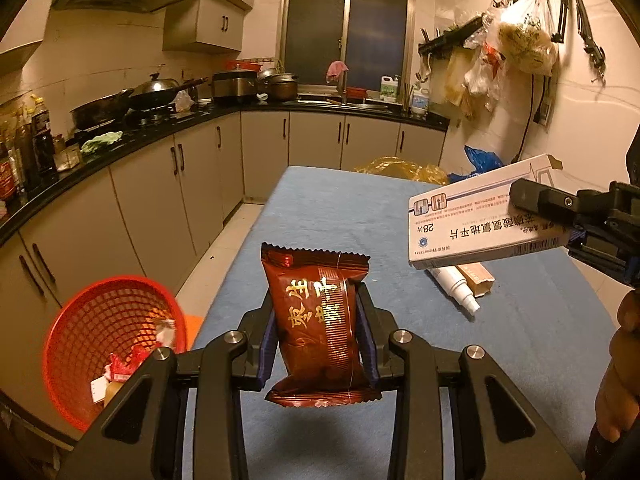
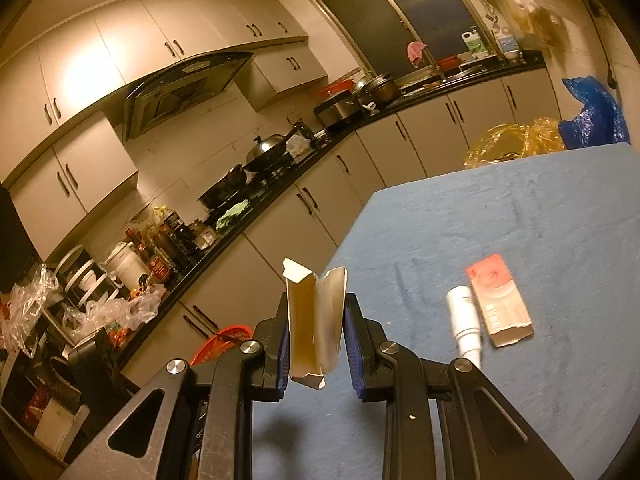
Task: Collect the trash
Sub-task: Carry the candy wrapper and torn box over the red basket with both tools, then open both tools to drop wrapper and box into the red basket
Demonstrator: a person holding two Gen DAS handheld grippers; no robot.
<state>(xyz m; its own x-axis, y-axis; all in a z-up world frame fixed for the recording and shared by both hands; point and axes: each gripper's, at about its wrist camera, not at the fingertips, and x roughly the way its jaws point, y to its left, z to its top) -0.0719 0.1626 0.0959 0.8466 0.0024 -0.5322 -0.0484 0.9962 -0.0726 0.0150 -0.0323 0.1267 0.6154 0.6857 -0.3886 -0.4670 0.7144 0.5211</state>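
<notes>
Dark-red snack wrapper [image 1: 320,320] clamped in left gripper [image 1: 320,312], above blue table [image 1: 320,208]; red basket [image 1: 100,320] w/ trash sits below-left. Right gripper [image 2: 316,320] pinches white medicine box [image 1: 476,220]; tube [image 2: 464,320] & pink carton [image 2: 500,300] lie on table.

"28片" on white medicine box [image 1: 476,220] (upside down), gold chars on wrapper [image 1: 320,320] unreadable

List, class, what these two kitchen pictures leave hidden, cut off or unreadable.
- Red basket: left wrist view, the left gripper covers its lower contents; right wrist view shows only a sliver.
- White box: left wrist view, the right gripper hides its near end; small print unreadable.
- White tube: right wrist view, tip behind the gripper frame.
- Bottle labels on the counter: too small.
</notes>
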